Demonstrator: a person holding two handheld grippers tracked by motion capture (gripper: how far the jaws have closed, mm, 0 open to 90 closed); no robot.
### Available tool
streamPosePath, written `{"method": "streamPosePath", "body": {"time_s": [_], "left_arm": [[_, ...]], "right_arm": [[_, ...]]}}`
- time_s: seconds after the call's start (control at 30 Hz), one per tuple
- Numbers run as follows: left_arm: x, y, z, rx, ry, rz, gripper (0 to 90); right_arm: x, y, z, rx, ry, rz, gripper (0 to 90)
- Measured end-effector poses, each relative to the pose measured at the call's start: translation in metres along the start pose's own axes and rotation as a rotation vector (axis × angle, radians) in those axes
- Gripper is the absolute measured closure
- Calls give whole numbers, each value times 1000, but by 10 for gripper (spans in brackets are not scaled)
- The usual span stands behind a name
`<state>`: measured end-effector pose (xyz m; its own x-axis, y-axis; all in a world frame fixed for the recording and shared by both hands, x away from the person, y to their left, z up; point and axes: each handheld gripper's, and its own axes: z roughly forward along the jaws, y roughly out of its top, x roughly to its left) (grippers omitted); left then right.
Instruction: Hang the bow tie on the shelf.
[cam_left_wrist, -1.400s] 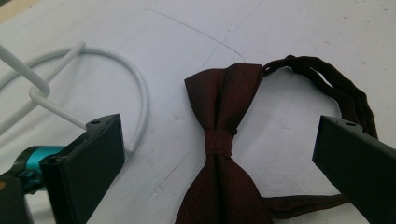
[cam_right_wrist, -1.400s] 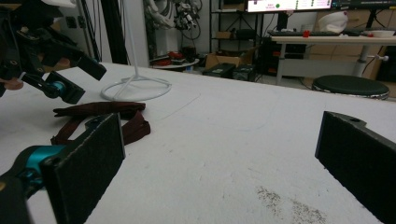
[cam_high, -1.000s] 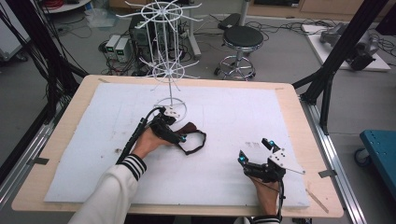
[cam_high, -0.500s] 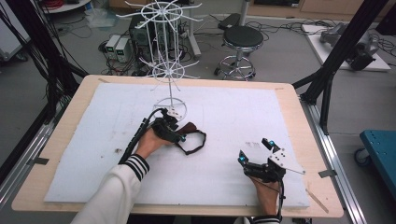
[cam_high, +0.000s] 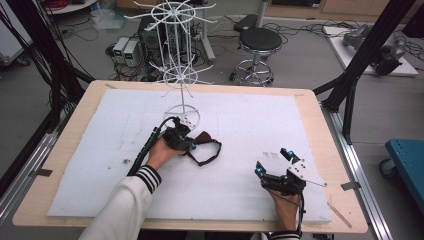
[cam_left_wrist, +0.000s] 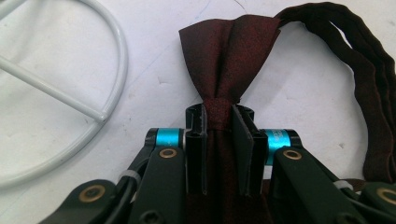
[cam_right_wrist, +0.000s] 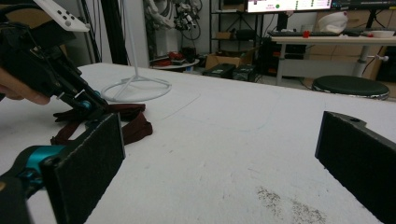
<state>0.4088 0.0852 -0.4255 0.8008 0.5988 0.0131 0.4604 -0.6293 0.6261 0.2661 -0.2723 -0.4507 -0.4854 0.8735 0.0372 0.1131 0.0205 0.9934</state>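
Fabric: dark maroon satin bow tie (cam_left_wrist: 229, 56) with looped neck strap (cam_high: 206, 152), likely light, limp, slippery.
Place: white foam surface, middle, beside the white wire rack's ring base (cam_high: 182, 114).
Hold: left gripper (cam_left_wrist: 219, 122) has just closed, pinching the centre knot, the firmest part.
Right gripper (cam_high: 274, 162): wide, holding nothing, near front-right corner.

The left gripper (cam_high: 192, 144) is being held low by the left hand (cam_high: 161, 152), its jaws having just been closing; they are now being pressed together on what lies between them. The left forearm is being stretched forward in a striped-cuffed sleeve (cam_high: 145, 177). The right gripper (cam_high: 272, 162) is being held by the right hand (cam_high: 286, 207), jaws spread wide.
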Motion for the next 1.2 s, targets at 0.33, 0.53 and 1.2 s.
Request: {"method": "streamPosePath", "body": {"time_s": [0.33,0.53,1.2], "left_arm": [[-5,-1,-10,-34,11,45,770],[-8,-3,-20,-52,-1,69,771],[-18,-9,-67,-196,-62,121,770]], "right_arm": [[0,0,0,1,-1,0,7],[0,0,0,0,0,-1,7],[1,0,0,3,-1,-2,7]]}}
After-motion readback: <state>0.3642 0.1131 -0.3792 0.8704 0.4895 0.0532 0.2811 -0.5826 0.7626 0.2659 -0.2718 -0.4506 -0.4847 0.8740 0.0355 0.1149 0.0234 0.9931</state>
